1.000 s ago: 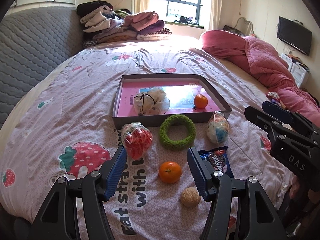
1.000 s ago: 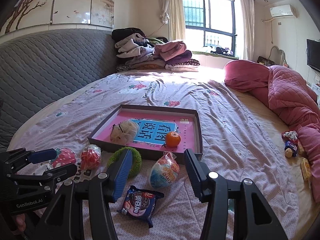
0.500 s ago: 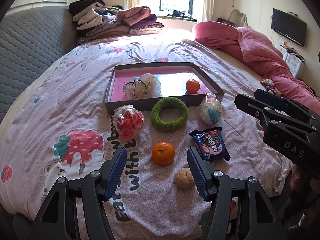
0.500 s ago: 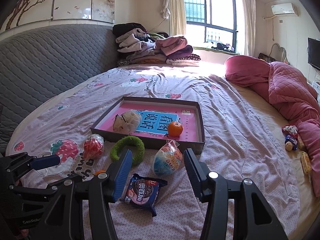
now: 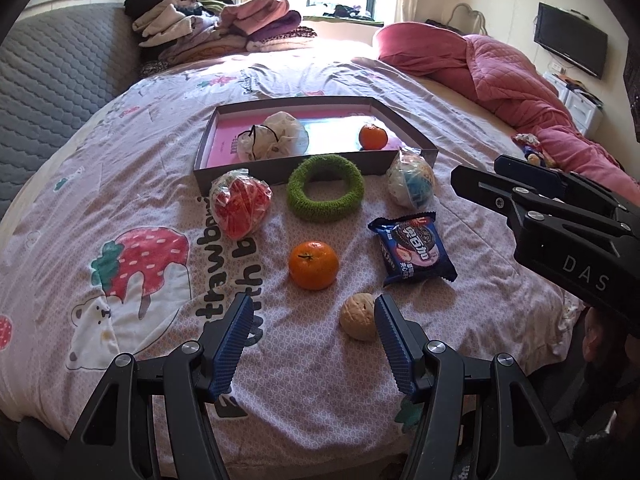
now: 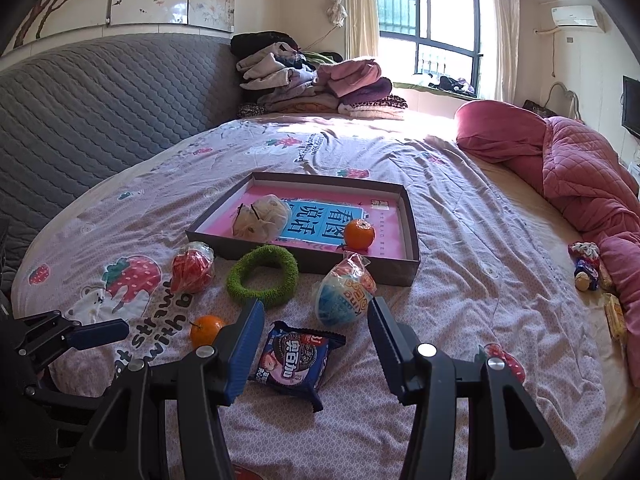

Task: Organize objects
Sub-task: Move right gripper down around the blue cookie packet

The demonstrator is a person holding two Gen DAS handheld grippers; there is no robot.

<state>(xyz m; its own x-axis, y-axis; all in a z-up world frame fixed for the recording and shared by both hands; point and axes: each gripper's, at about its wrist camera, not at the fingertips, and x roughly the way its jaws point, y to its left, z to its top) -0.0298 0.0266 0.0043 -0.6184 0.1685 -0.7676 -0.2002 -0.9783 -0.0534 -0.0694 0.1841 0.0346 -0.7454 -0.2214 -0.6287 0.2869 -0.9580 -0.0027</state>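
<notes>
Left wrist view: left gripper (image 5: 312, 320) open wide and empty above the bedspread (image 5: 132, 184); a walnut (image 5: 359, 317) beside its right finger, an orange (image 5: 313, 265) ahead; only here is the walnut seen. Right wrist view: right gripper (image 6: 316, 322) open, empty, over a biscuit packet (image 6: 296, 356); the tray (image 6: 412, 236) shows its printed lettering, and small toys (image 6: 585, 266) lie by the pink quilt (image 6: 580, 168).

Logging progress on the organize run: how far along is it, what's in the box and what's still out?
Done: a white net pouch and one tangerine lie in the shallow box.
In hand: nothing; left gripper and right gripper are both open.
Left on the bedspread: red bagged ball, green ring, blue bagged ball, Oreo pack, second tangerine, walnut.
</notes>
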